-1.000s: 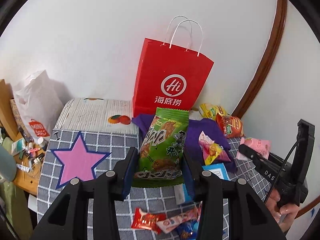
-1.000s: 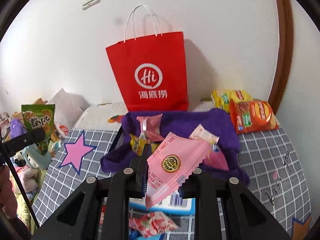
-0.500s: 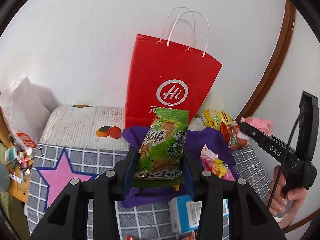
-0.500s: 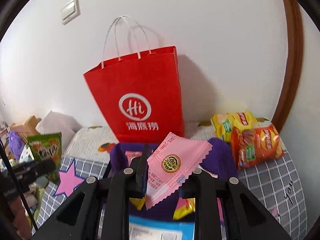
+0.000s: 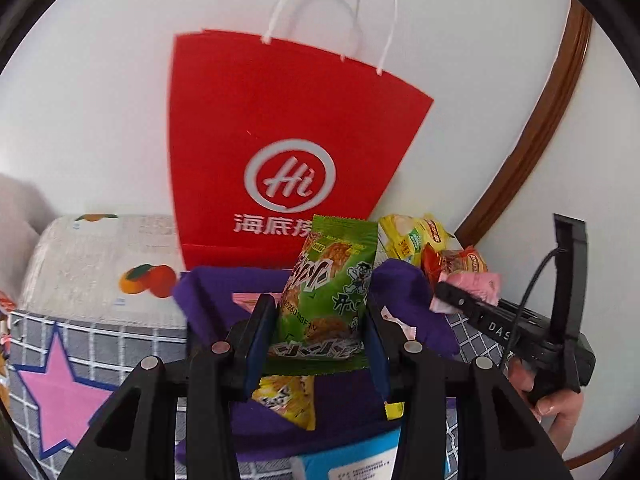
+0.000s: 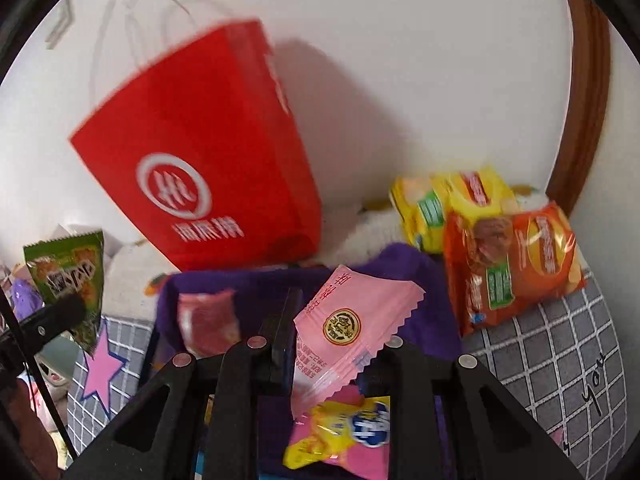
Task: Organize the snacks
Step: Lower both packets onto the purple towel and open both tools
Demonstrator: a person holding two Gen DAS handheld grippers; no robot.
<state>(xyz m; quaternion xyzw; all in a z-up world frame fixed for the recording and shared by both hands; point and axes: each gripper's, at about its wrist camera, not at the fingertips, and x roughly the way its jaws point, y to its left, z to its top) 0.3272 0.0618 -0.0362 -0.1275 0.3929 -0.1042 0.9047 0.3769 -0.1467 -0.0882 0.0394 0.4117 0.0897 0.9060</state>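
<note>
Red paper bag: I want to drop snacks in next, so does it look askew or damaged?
The red paper bag stands upright against the wall behind the purple bin, showing no damage. Its slant in the right wrist view looks like camera tilt.

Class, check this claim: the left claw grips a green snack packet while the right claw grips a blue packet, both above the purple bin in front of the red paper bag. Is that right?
Not quite. The right claw grips a pink packet, not a blue one, as the right wrist view shows. The rest stands: the left claw grips the green snack packet, both above the purple bin in front of the red paper bag.
</note>
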